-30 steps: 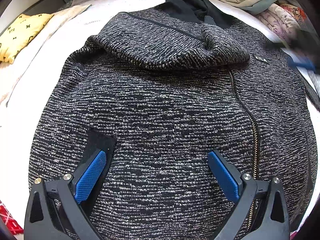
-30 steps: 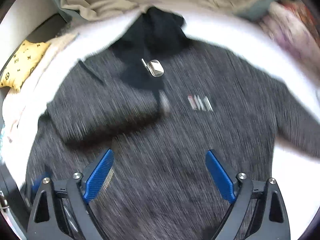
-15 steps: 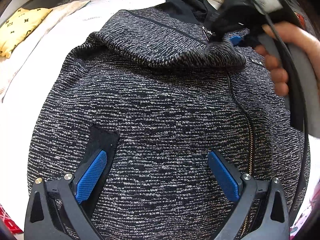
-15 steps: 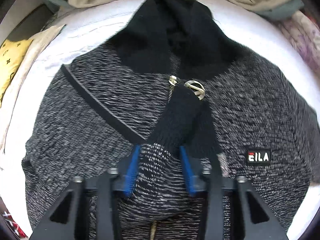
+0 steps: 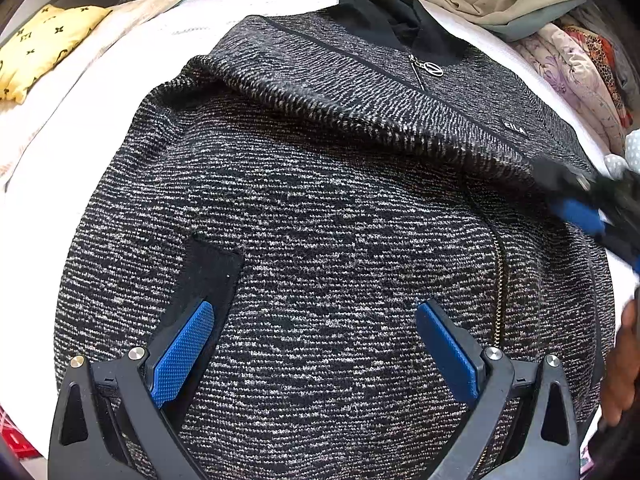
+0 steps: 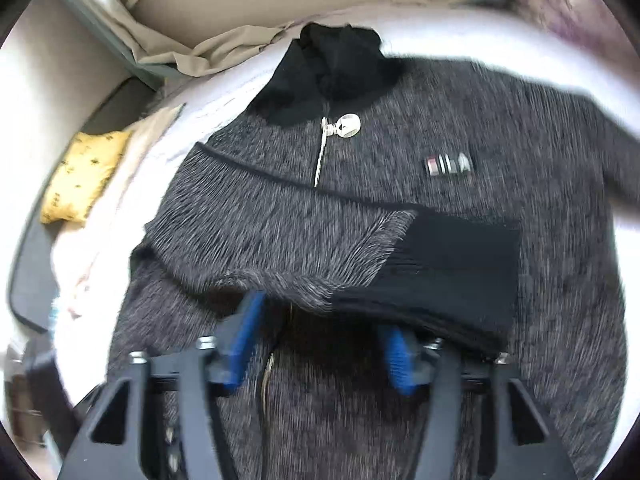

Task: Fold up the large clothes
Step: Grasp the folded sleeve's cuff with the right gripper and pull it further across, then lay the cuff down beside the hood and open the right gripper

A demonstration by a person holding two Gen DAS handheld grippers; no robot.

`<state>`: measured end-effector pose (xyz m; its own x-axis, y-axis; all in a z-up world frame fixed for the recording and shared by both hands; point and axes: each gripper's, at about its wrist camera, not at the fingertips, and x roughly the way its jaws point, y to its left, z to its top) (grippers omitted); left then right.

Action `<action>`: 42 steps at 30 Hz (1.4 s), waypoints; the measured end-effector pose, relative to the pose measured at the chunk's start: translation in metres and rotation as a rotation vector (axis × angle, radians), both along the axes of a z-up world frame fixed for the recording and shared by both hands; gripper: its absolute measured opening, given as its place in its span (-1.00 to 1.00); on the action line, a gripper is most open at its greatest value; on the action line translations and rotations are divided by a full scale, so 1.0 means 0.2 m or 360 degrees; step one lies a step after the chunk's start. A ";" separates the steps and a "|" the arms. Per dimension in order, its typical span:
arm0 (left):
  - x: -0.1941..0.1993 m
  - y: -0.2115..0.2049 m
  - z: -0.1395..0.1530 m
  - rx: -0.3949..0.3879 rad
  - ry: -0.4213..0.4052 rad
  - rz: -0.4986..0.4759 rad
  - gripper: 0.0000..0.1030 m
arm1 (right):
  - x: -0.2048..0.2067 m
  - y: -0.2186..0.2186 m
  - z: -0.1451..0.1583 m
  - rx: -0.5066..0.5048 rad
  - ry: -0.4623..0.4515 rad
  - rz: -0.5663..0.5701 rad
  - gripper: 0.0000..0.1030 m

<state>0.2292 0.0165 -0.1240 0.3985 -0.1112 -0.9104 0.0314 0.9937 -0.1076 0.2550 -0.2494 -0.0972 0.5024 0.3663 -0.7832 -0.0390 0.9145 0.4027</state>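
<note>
A large black-and-grey knitted zip jacket [image 5: 320, 220] lies flat on a white bed [image 5: 100, 92] and fills the centre of both views. Its black collar [image 5: 396, 24] points to the top of the frame, with a round silver zipper pull [image 5: 434, 69] just below it. One sleeve is folded across the chest; in the right wrist view its black ribbed cuff [image 6: 452, 264] lies in the middle right of the frame, below the small logo patch [image 6: 448, 166].

The left hand-held gripper [image 5: 316, 344], at the bottom of its view, stands wide over the lower body of the jacket with nothing between its blue pads [image 5: 184, 352].

The right hand-held gripper [image 6: 320, 344] is blurred; its jaws are opening, and the edge of the folded sleeve hangs just above and in front of them, not pressed by the pads. In the left wrist view it appears as a blur at the right edge.

A yellow patterned cushion [image 5: 44, 48] lies at the upper left, and crumpled beige fabric [image 5: 500, 0] at the top.
</note>
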 end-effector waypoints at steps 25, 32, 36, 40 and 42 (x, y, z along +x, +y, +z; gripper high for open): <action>0.02 0.05 0.00 -0.0033 0.0006 0.0028 1.00 | 0.29 -0.40 -0.25 0.0704 0.0180 -0.0291 -0.37; 0.02 0.07 0.01 -0.0078 0.0008 0.0033 1.00 | 0.11 -0.49 -0.14 0.0612 0.0158 -0.0446 -0.03; 0.02 0.09 0.01 -0.0089 0.0013 0.0061 1.00 | 0.10 -0.57 -0.18 0.0659 0.0186 -0.0507 0.06; 0.02 0.07 0.00 -0.0064 0.0009 0.0067 1.00 | 0.23 -0.57 -0.25 0.0715 0.0211 -0.0428 0.03; 0.03 0.05 0.00 -0.0061 -0.0036 0.0073 1.00 | 0.31 -0.54 -0.26 0.0717 0.0209 -0.0304 0.03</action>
